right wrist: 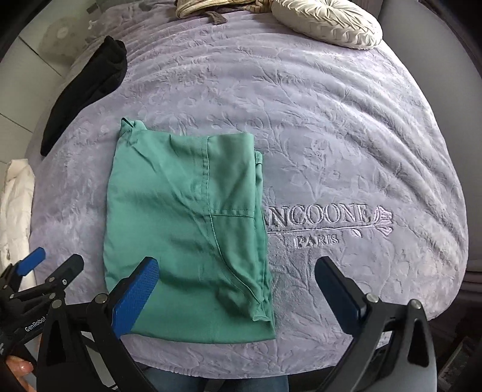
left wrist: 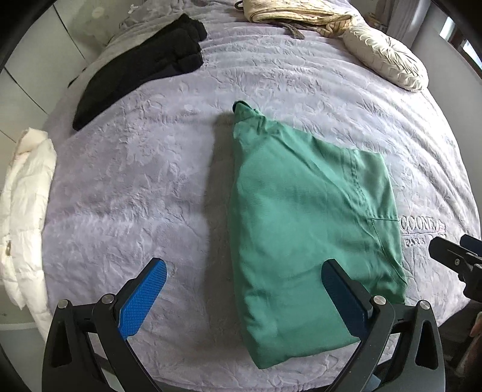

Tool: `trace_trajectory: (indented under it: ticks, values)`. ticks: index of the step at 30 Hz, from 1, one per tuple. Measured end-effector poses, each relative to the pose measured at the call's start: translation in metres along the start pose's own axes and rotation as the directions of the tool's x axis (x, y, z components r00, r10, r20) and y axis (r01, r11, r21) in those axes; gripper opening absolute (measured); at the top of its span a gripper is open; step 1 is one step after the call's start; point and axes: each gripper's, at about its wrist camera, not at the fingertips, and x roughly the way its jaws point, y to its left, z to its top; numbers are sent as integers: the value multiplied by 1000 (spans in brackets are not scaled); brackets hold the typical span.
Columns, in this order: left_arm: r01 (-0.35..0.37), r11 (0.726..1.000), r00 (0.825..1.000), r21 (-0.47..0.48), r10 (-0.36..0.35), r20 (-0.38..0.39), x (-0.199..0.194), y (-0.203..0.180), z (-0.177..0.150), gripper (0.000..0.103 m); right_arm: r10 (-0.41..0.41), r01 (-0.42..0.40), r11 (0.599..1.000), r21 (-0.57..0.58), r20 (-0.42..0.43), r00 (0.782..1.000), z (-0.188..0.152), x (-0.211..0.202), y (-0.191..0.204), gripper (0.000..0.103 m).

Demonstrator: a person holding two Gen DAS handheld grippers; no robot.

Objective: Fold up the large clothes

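Item: one green woven cotton garment (right wrist: 186, 229), folded to a compact rectangle with a pocket seam showing, lay flat on the lilac embossed plush bedspread (right wrist: 346, 135), near its front edge and just left of the embroidered lettering.

Grippers, two. The left gripper (left wrist: 244, 289) hung above the garment's near left corner, blue-padded fingers (left wrist: 144, 298) spread wide, nothing between them. The right gripper (right wrist: 238, 286) hung above the near right corner, jaws likewise spread to the full, no cloth held. Neither touched the fabric.

Step in hand, as judged: release after a fold, with a check of the result. The far left corner (right wrist: 129, 123) stuck out in a small peak and the right edge showed layers slightly offset. To finish well, the edges would need squaring and the top pressed flat before the piece is moved off; a pinch should take all layers together, or the fold would likely slip open.

Count of other things on the bed:
- black folded garment (left wrist: 141, 69), one, far left.
- white puffy quilted jacket (left wrist: 24, 211), one, left edge.
- cream pleated round cushion (left wrist: 388, 57), one, far right.
- beige striped crumpled cloth (left wrist: 295, 15), one, far edge.
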Motion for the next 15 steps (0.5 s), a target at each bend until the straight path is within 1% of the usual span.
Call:
trace_trajectory:
  ticks: [15]
  values:
    - [7,1000,1000,15,-7,10,-8,-8,0,103,-19,19,1000,-4,-2,1000,0,-3,2,103]
